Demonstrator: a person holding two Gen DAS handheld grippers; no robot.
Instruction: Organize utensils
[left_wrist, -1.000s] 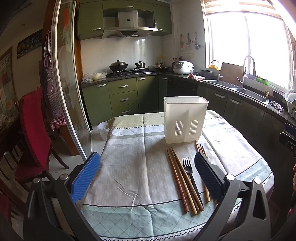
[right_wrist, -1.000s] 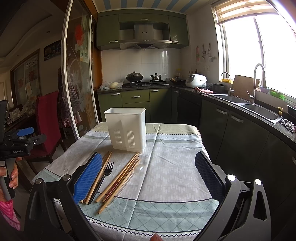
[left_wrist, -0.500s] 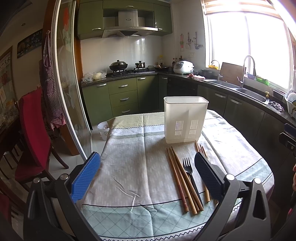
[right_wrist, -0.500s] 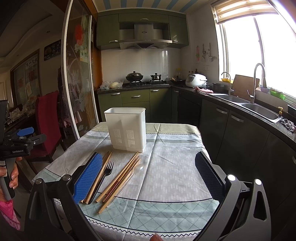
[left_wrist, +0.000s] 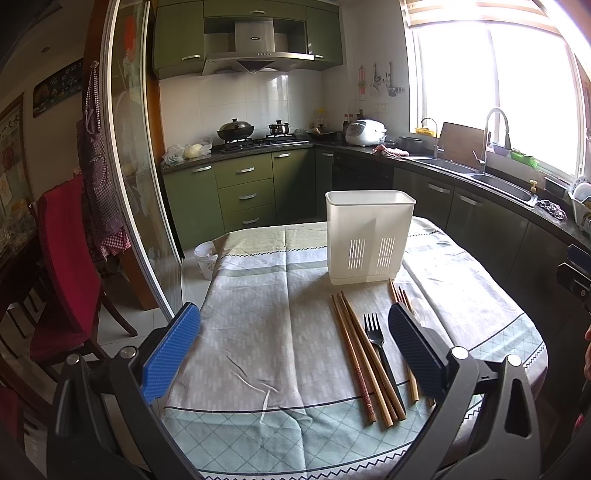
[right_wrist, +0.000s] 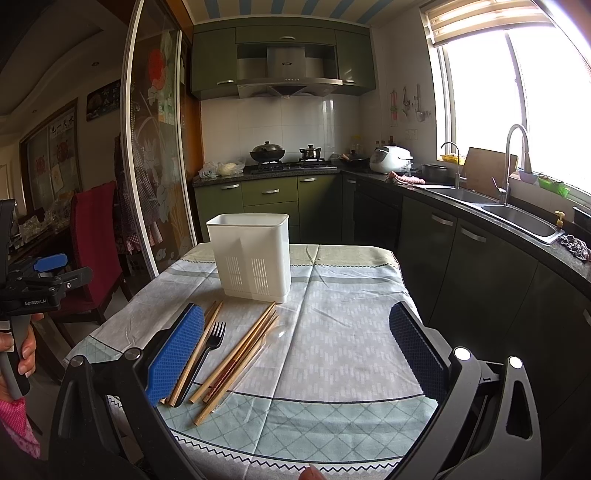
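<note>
A white plastic utensil holder (left_wrist: 369, 236) stands upright on the clothed table; it also shows in the right wrist view (right_wrist: 251, 254). In front of it lie several wooden chopsticks (left_wrist: 362, 354) and a black plastic fork (left_wrist: 376, 343), also seen in the right wrist view as chopsticks (right_wrist: 240, 350) and fork (right_wrist: 208, 349). A clear plastic spoon (right_wrist: 271, 334) lies beside the chopsticks. My left gripper (left_wrist: 295, 343) is open and empty above the table's near edge, left of the utensils. My right gripper (right_wrist: 295, 350) is open and empty, right of the utensils.
The table carries a grey and green patterned cloth (left_wrist: 266, 317). A red chair (left_wrist: 70, 266) and a glass sliding door (left_wrist: 136, 184) stand to the left. Dark green kitchen cabinets and a sink counter (right_wrist: 509, 214) run along the right. The left gripper's body (right_wrist: 29, 288) shows in the right wrist view.
</note>
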